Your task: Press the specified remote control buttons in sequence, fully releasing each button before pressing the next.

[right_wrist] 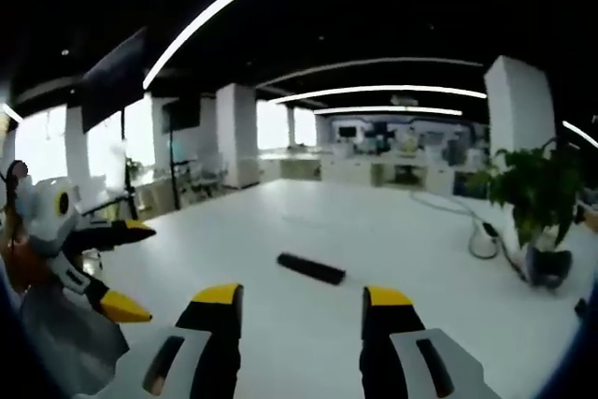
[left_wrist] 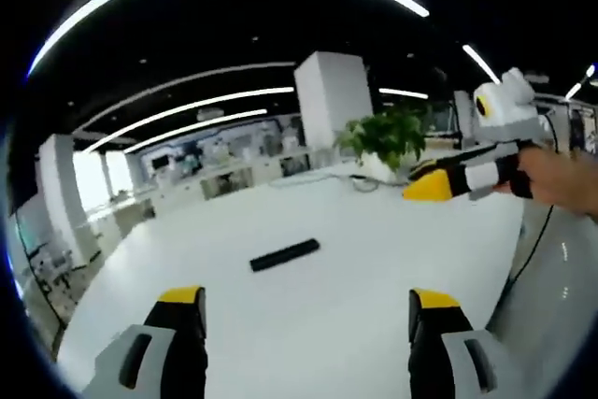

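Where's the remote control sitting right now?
The remote control lies flat on the white table, out ahead of both grippers and untouched; in the right gripper view the potted plant stands off to its right.

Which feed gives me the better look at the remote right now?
The left gripper view: the remote control lies in plain side-on outline on the white table. In the right gripper view the remote control looks shorter and foreshortened, just beyond the open tongs.
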Motion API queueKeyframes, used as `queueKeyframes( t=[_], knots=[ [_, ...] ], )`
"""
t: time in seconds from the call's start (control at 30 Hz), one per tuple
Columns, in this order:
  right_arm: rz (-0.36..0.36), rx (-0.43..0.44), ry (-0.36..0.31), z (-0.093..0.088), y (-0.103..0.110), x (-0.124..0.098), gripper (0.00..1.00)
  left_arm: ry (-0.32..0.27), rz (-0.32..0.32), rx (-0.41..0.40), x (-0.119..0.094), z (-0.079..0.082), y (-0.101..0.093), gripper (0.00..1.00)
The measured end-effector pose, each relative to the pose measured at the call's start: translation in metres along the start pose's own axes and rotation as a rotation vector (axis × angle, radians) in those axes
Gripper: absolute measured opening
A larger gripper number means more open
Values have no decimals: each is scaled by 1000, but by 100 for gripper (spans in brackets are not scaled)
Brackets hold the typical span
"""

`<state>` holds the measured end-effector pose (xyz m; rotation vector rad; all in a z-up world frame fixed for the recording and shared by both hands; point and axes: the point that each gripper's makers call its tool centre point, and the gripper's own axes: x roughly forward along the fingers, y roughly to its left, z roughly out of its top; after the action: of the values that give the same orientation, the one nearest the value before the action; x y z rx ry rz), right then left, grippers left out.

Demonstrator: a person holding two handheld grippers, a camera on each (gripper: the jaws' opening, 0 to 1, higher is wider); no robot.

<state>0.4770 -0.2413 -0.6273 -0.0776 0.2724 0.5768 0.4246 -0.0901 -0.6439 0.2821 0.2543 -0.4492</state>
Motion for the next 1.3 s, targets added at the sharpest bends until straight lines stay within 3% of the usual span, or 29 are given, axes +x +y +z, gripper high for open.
queueKeyframes(
  t=[0.07,0.1,0.27,0.37,0.5,0.6,0.77,0.87,0.93,0.97,1.0,1.03,1.17,1.3],
  knots=[
    [-3,-20,1,0,2,0,48,-10,13,92,0,2,1,84],
    [-7,-36,0,1,4,-2,48,20,23,105,0,-3,1,85],
    [-9,-47,-5,4,5,-3,48,24,38,41,1,-6,9,88],
    [-20,-55,-7,5,5,-5,49,29,39,-22,2,-10,10,100],
    [-59,-80,0,4,-2,-10,54,34,65,-65,-2,-13,19,100],
    [-47,-31,20,-1,-3,-15,58,29,74,-89,-4,-13,21,100],
    [-45,36,-11,2,-13,-23,63,39,66,-108,-4,-16,19,100],
    [-76,48,2,-4,-22,-19,67,50,61,-99,-3,-17,17,100],
    [-65,124,17,-8,-23,-11,70,54,59,-94,-2,-18,17,100],
    [-50,157,5,-4,-20,-8,72,56,59,-94,-2,-19,17,100],
    [-50,203,-49,5,-20,-4,74,58,59,-99,-2,-19,17,100],
    [-38,215,-50,6,-17,-3,74,61,57,-112,-2,-20,18,100],
    [-71,139,35,-12,-20,-2,70,118,43,-236,-2,-34,22,100],
    [-48,177,33,-12,-11,2,72,104,55,-278,0,-32,28,100]
  ],
)
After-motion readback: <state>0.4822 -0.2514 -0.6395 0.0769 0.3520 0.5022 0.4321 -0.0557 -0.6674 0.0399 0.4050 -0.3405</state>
